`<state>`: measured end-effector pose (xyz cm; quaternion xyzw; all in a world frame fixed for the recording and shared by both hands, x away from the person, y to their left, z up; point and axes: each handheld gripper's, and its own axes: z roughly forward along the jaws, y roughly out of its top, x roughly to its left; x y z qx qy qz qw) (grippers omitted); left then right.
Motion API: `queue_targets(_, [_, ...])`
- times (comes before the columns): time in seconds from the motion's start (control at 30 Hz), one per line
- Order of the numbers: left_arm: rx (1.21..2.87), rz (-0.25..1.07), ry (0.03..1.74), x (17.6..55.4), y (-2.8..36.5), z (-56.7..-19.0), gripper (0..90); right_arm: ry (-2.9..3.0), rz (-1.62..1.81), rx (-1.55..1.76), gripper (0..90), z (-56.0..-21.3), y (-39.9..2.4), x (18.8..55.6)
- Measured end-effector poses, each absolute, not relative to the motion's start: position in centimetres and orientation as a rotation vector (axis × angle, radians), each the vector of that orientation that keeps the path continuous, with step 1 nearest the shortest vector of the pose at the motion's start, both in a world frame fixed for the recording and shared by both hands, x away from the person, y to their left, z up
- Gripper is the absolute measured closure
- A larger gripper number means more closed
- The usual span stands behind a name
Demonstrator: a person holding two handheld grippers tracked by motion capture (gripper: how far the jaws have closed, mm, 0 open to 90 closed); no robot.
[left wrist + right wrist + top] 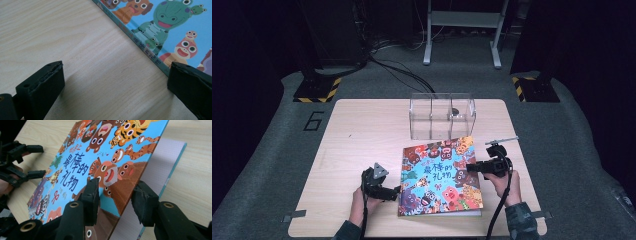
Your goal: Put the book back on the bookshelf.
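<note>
On the left of the high view, the left gripper (398, 191) rests low on the counter (357, 130) with its fingers (41, 87) spread wide and holding nothing. One finger lies on bare wood; the other sits right at the spine edge of the picture book (439, 175), possibly touching it (the gripper's own view stops short of settling that).

The book lies flat near the front middle of the counter, just in front of a clear plastic box (442, 116) with three compartments.

On the right, the right gripper (468, 169) has its fingers (91, 195) clenched on the free edge of the front cover (112, 157), one on the printed face and one beneath. The cover is tilted up off the first page (160, 167), so the work in hand looks like opening the book.

The main risk, as I judge it, is the whole book sliding or turning as the cover swings over, since nothing pins the spine firmly. The released left fingers could brace it, but if they sit too low the spine may ride over them. A thin grip on a glossy cover could also slip, letting it drop shut, and pulling at an angle might crease it.
</note>
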<state>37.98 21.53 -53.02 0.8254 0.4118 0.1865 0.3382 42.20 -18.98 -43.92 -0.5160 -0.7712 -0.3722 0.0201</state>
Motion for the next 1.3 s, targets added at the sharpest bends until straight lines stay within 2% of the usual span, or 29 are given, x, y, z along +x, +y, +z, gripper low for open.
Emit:
queue_targets(0.27, [2.157, 0.465, 1.065, 37.9, 21.5, -53.0, 0.8, -2.435, -1.131, -1.576, 56.7, -42.7, -18.1, 43.1])
queue_targets(0.57, [2.152, 0.479, 1.06, 38.0, 21.5, -53.0, 0.8, -2.465, -1.093, -1.52, 51.0, -41.9, -16.6, 44.8])
queue_targets(0.73, [2.152, 0.479, 1.06, 38.0, 21.5, -53.0, 0.8, -2.456, -1.08, -1.51, 45.1, -41.8, -16.0, 45.7])
queue_targets(0.8, [2.141, 0.472, 1.067, 37.9, 21.4, -53.1, 0.8, -2.465, -1.08, -1.493, 38.5, -41.9, -15.8, 46.0])
queue_targets(0.83, [2.139, 0.468, 1.07, 37.9, 21.4, -53.1, 0.8, -2.474, -1.081, -1.473, 38.0, -42.1, -15.6, 46.2])
queue_targets(0.9, [2.148, 0.48, 1.06, 38.0, 21.5, -53.1, 0.8, -2.513, -1.062, -1.498, 44.3, -42.1, -15.3, 46.1])
queue_targets(0.97, [2.139, 0.47, 1.069, 37.9, 21.4, -53.1, 0.8, -2.496, -1.086, -1.488, 46.7, -42.2, -15.5, 46.0])
queue_targets(1.3, [2.157, 0.459, 1.045, 38.7, 21.7, -53.0, 0.2, -2.454, -1.124, -1.521, 48.6, -43.0, -16.0, 45.7])
